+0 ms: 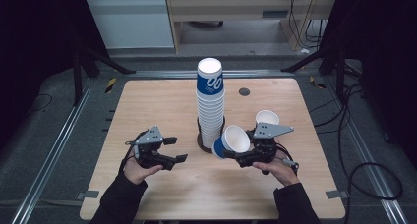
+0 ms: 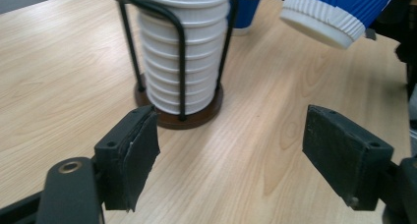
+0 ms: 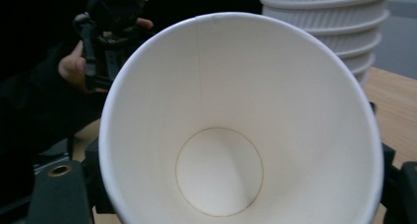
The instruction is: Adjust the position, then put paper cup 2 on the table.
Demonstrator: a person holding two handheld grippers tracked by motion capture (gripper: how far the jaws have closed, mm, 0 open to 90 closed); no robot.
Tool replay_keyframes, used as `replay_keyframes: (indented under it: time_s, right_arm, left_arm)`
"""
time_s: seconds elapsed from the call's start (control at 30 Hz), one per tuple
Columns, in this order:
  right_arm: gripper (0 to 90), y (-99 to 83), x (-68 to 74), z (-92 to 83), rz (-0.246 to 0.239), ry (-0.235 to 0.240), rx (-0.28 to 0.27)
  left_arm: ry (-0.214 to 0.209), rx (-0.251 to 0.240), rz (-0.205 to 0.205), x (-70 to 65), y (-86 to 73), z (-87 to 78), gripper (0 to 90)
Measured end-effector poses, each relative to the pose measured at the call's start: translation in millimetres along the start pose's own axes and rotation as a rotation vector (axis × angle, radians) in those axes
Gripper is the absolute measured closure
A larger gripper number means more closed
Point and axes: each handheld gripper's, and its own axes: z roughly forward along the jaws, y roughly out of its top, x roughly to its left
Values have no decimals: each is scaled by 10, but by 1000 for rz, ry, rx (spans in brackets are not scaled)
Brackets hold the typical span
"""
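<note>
One paper cup (image 1: 232, 140) sits clamped in the right hand-held gripper (image 1: 242, 157).

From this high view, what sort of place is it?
Probably a lab recording rig: a light wooden table framed by metal floor rails, loose black cables on grey flooring, and a tall stack of blue-and-white paper cups.

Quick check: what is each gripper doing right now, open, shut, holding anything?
Left gripper: open, nothing between its jaws.
Right gripper: shut on the paper cup, held tilted beside the cup stack.
</note>
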Motion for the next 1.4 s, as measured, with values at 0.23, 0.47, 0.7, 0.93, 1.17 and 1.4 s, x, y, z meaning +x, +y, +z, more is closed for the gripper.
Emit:
replay_keyframes:
  time_s: [0.23, 0.47, 0.7, 0.93, 1.17, 1.4]
  right_arm:
    - [197, 21, -80, -170, 19, -119, 16]
    - [195, 31, -149, -279, 28, -223, 45]
    - [194, 57, -232, -467, 37, -344, 73]
    - [194, 39, -337, -632, 58, -459, 114]
    - [192, 4, -350, -738, 65, -512, 135]
    - [191, -78, -378, -770, 98, -563, 195]
  left_arm:
    - [44, -14, -32, 64, -10, -55, 203]
    - [76, -2, -62, 132, -43, -62, 204]
    - [122, 1, -94, 222, -70, -97, 201]
    - [145, -6, -111, 272, -87, -143, 202]
    - [154, -5, -117, 283, -97, -163, 200]
    - [162, -11, -125, 295, -99, -186, 201]
